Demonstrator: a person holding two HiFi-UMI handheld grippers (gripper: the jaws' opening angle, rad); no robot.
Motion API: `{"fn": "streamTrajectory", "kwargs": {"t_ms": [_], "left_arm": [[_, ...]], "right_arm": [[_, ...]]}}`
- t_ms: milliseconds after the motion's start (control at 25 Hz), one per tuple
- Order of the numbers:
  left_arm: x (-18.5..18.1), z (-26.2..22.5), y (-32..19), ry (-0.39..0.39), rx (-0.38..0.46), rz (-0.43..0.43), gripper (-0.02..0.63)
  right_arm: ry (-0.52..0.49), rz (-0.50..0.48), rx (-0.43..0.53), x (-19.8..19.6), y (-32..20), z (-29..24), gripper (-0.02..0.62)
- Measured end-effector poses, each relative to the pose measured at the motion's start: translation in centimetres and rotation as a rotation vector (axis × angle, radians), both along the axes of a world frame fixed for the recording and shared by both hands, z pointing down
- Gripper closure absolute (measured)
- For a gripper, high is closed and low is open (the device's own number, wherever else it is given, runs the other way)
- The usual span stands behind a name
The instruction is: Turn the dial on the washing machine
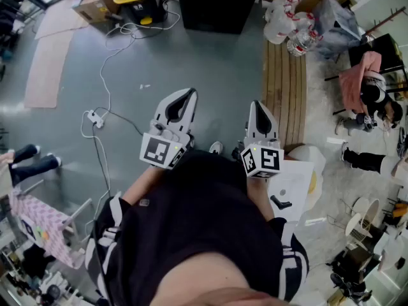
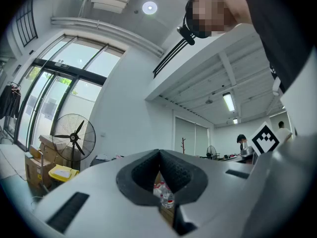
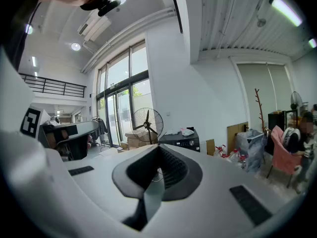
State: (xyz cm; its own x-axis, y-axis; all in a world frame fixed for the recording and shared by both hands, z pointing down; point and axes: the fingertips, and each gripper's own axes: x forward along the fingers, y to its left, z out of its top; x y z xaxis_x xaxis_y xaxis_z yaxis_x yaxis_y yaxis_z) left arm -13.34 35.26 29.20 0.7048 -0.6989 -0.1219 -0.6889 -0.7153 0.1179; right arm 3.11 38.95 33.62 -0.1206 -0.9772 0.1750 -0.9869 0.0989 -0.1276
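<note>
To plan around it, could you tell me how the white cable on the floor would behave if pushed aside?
The white cable lies in loose curves, so it is probably floppy and light, sliding rather than rolling. Its power strip looks small, so it would likely drag along with it.

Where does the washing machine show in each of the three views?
Head view: washing machine, the dark box at top centre.
Left gripper view: probably the dark edge right of the pedestal fan, mostly hidden; not certain.
Right gripper view: just above the jaws, right of centre.
Shared landmark: the pedestal fan, to its left in both gripper views.
</note>
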Motion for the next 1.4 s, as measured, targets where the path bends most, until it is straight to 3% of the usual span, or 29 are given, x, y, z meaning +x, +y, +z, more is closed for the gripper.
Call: {"fn": "streamTrajectory", "kwargs": {"t_ms": [280,440,480,520,560,1080,1400], "left_arm": [[-0.6,-0.3,0.1,-0.001,0.001,0.008,0.584],[-1.1,-0.2,0.1,0.003,-0.008,0.009,0.584],[-1.2,-0.2,0.0,0.008,-0.006,0.009,0.584],[-1.3,-0.2,-0.1,0.012,-0.005,0.008,0.584],[-1.4,-0.2,-0.2,0.016,-0.008,0.007,0.584],[-6.0,2.2,-3.7,0.027,-0.035,0.016,0.584],[-4.5,4.4,-10.5,0.002,-0.076,-0.002,0.584]], "right_arm": [[-0.002,0.003,0.01,-0.7,0.2,-0.4,0.572],[-0.021,-0.002,0.097,-1.2,0.3,-1.8,0.569],[-0.025,-0.005,0.11,-1.3,0.2,-2.0,0.534],[-0.022,-0.009,0.108,-1.5,-0.1,-1.9,0.434],[-0.014,-0.012,0.094,-1.7,-0.4,-1.5,0.387],[0.006,0.035,0.021,-5.4,-4.6,1.4,0.385],[0.009,0.009,-0.015,-3.3,-12.3,4.5,0.394]]}}
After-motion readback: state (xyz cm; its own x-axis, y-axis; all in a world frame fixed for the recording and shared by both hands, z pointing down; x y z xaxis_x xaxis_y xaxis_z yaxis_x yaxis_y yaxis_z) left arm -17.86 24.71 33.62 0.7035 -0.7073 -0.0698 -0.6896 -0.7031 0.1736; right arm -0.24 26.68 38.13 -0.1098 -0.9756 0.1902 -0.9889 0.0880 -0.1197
